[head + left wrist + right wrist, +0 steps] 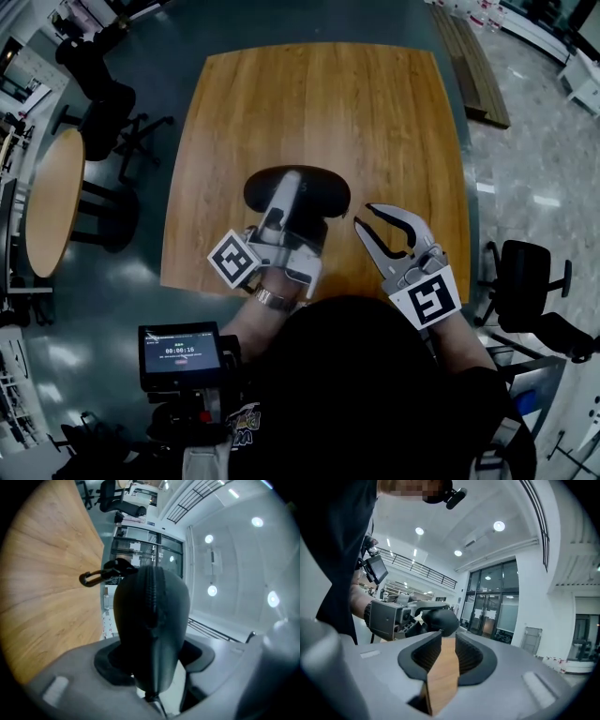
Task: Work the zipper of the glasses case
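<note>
Pads of the left tool (pixel 286 211) press on the black glasses case (pixel 321 187), which shows in the lower middle of the head view, over the near half of the pale wooden worktop (pixel 309 103) — whether the case rests on the wood or is held just above it cannot be told. In the left gripper view the case stands on its narrow end between the two jaws and fills the centre of the frame, with its zipper (pixel 151 592) running as a dark ridged line down the middle of the rounded shell. A dark clip (pixel 91 578) juts from the far end of the case toward the left of that frame, against the wood grain. The right tool (pixel 370 223) sits just right of the case in the head view, apart from it, its curved jaws standing a narrow way apart with nothing between them. The right gripper view shows only a strip of the worktop through the gap, and beyond it the left tool with the dark case in its grip. A wristwatch (pixel 274 300) shows on the person's left wrist at the near edge of the worktop. At the lower left of the head view a small lit screen (pixel 180 354) sits by the person's body. A round table (pixel 52 202) stands at the left edge and a black office chair (pixel 530 281) at the right — both well apart from the worktop's things.
</note>
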Available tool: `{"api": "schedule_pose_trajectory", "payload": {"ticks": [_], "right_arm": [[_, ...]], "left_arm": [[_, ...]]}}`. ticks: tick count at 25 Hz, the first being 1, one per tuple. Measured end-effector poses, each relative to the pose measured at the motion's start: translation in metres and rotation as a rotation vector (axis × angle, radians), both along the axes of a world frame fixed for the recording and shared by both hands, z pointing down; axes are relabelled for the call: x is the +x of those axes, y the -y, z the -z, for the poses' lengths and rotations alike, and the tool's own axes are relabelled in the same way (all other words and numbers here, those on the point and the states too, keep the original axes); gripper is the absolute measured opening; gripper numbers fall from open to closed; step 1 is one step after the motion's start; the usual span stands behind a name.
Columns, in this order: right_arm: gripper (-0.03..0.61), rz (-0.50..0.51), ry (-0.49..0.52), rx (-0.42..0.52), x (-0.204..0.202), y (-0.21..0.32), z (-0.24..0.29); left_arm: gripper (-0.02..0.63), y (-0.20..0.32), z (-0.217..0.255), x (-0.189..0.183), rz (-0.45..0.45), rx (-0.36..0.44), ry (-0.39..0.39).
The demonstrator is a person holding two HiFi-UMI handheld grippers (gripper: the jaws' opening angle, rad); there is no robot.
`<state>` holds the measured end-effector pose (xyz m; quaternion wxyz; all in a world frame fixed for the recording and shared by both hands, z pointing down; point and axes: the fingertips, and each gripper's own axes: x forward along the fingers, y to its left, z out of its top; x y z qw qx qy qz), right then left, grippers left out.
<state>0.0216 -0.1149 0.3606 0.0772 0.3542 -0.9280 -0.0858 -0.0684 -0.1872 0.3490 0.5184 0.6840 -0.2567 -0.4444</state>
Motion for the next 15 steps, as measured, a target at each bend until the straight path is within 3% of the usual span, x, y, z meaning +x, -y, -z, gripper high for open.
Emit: {"api": "schedule_pose_trajectory", "payload": {"ticks": [5,8,9,10,13,15], "right_arm": [[0.11,0.045,-0.127,0.03,-0.015,-0.006,-0.012],[0.092,-0.006,-0.196,0.077,-0.02,-0.002,-0.016],[0.078,-0.032,-0.201,0.087,-0.019,0.002,-0.015],[0.023,-0.056,-0.195,0.09,-0.018,0.005,-0.013],[0.013,-0.089,-0.179,0.079,-0.019,0.006,-0.013],[0.009,-0.097,-0.181,0.059,-0.019,0.006,-0.016]], "left_arm": [[0.252,0.001,-0.002,0.0,-0.012,-0.023,-0.048],[0.252,0.0,-0.003,0.004,-0.02,-0.036,-0.065],[0.252,0.0,-0.004,0.005,-0.023,-0.043,-0.072],[0.252,-0.001,-0.005,0.006,-0.023,-0.05,-0.078],[0.252,-0.001,-0.005,0.002,0.002,-0.047,-0.079],[0.252,-0.001,0.0,0.0,0.043,-0.015,-0.032]]}}
